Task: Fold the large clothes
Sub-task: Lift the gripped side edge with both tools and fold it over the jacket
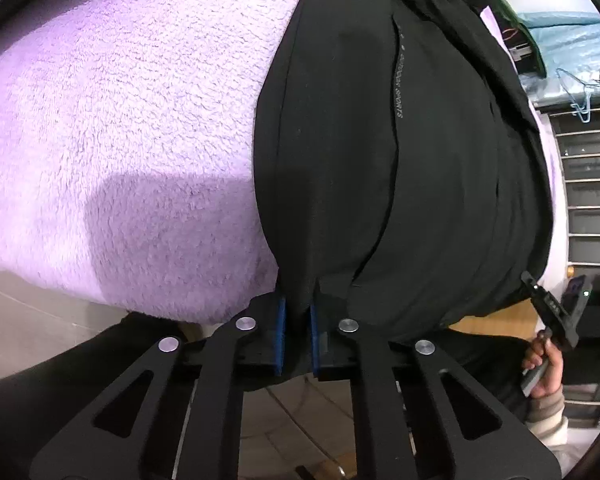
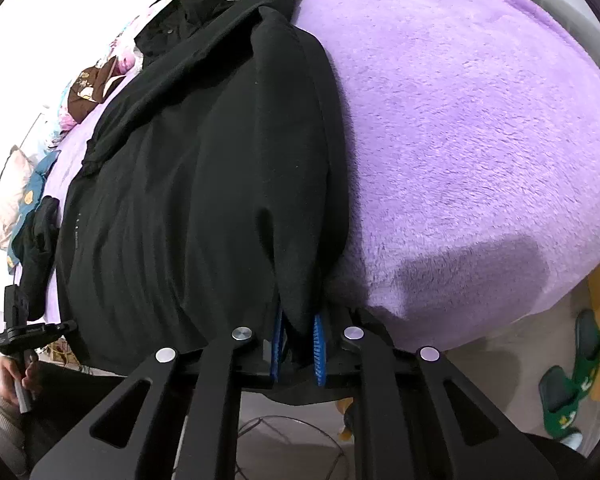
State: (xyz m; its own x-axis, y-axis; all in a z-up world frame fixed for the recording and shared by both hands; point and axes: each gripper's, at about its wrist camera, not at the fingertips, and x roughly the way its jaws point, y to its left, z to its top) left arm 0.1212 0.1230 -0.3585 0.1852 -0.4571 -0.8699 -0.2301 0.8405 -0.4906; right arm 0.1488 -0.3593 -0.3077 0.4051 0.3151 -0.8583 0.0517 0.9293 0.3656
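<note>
A large black garment [image 1: 400, 152] lies lengthwise on a purple fleece blanket [image 1: 120, 128], folded into a long strip with small grey lettering along a seam. My left gripper [image 1: 297, 332] is shut on its near hem at the bed's edge, black cloth between the blue pads. In the right wrist view the same garment [image 2: 196, 168] stretches away over the blanket [image 2: 460, 140]. My right gripper [image 2: 299, 350] is shut on the hem's other corner. Each view shows the other gripper at its side edge, the right gripper [image 1: 548, 308] and the left gripper [image 2: 20, 328].
Pillows and bedding [image 2: 32, 176] lie at the bed's far left. Green slippers [image 2: 572, 384] sit on the floor at the right. A blue hanger [image 1: 580, 96] and metal rails [image 1: 592, 184] stand beyond the bed.
</note>
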